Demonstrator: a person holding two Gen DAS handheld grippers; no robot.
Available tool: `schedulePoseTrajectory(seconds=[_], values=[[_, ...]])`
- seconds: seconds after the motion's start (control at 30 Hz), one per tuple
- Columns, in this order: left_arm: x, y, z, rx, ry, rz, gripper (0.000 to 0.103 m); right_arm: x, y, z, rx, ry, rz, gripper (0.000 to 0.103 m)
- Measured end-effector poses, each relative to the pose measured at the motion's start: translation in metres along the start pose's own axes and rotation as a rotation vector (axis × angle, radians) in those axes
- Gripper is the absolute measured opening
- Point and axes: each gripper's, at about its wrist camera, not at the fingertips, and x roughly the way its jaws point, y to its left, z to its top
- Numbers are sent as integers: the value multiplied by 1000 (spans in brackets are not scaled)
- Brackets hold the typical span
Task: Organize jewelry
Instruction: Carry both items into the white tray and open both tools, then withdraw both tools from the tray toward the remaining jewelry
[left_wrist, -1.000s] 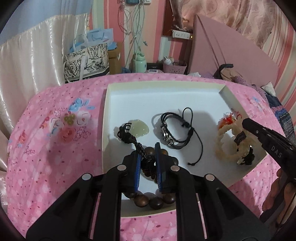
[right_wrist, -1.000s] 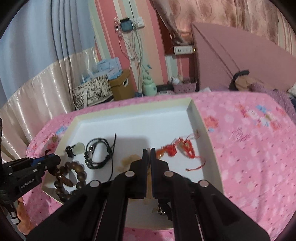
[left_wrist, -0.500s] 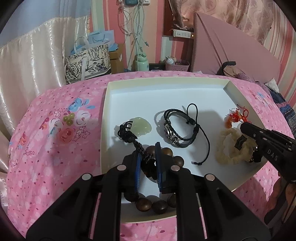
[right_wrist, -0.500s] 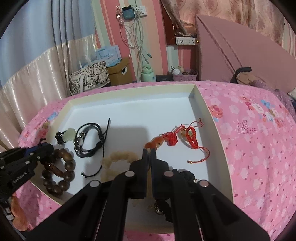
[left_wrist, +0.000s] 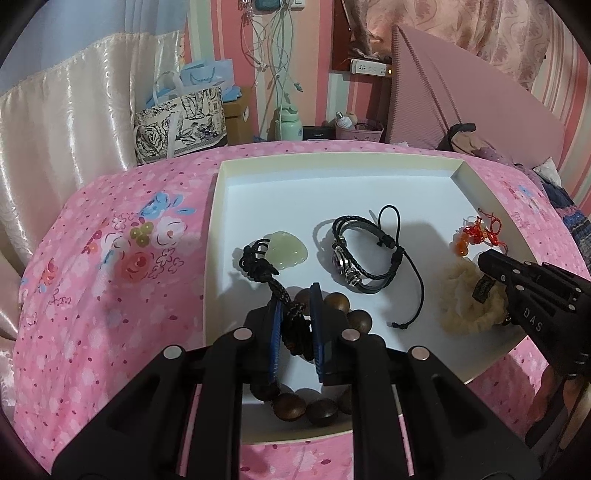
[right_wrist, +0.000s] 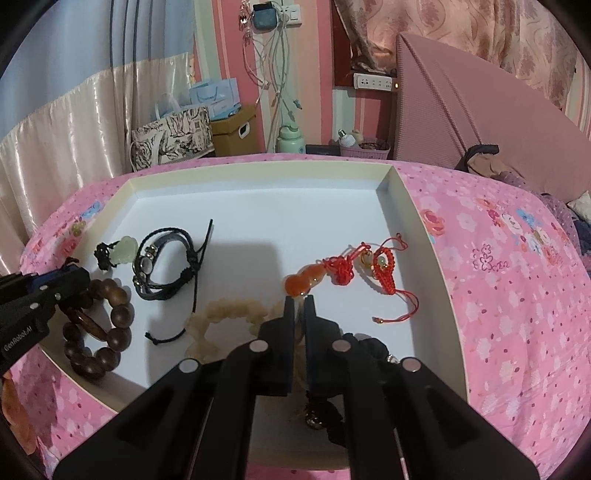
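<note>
Both grippers have been drawn back toward the near edge of the tray since a second ago, so that more of the white tray floor (right_wrist: 295, 206) is seen ahead of them, and the cream bead bracelet has been pulled nearer with the right gripper.

A shallow white tray on a pink floral bedspread (left_wrist: 110, 280) is shown from two wrist cameras. In the left wrist view, the left gripper (left_wrist: 295, 314) is seen at 6 o'clock, its blue-padded jaws narrowly apart around the black braided cord (left_wrist: 275, 286) of a pale green jade pendant (left_wrist: 286, 251), which lies at 11 o'clock from the tips. Whether the cord is actually pinched cannot be told. A dark wooden bead bracelet (left_wrist: 317, 406) lies under and around those jaws. A black leather bracelet (left_wrist: 364, 260) rests in the tray's middle.

In the right wrist view, the right gripper (right_wrist: 300, 306) is closed almost completely on the cream bead bracelet (right_wrist: 229, 314), which trails toward 9 o'clock. A red knotted charm with an orange gourd (right_wrist: 332, 271) lies just beyond the tips at 12 to 1 o'clock.

The pieces appear to be in the course of being spaced out inside the tray. Next, each held piece would probably need to be set down in bare space, clear of its neighbours, with the pendant cord kept off the wooden beads.
</note>
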Motion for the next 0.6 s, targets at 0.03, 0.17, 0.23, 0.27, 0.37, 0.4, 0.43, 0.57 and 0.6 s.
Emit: schedulePoseTrajectory(seconds=[0.03,0.17,0.23,0.27,0.37,0.4,0.43,0.57,0.6], values=[[-1,0,0,2,0,1,13,0,1,0,-7,3,1,7],[-8,1,1,-10,4,-1,16,-7,2,2,-8,-6,6,21],[-16,1,1,-18,-4,0,22,-13,1,3,-5,-27,10,55],[-21,0,2,-18,-18,8,27,-17,1,4,-8,-43,8,55],[-38,-2,1,-18,-52,29,37,-26,-2,8,2,-59,14,55],[-44,-1,0,-24,-62,36,40,-29,-3,9,7,-64,17,56],[-49,-1,-1,-29,-70,41,45,-33,-5,10,14,-73,21,59],[-74,-2,-7,-19,-114,86,53,-52,-10,12,35,-125,18,69],[-82,-3,-9,-12,-129,99,55,-56,-12,14,39,-137,19,77]])
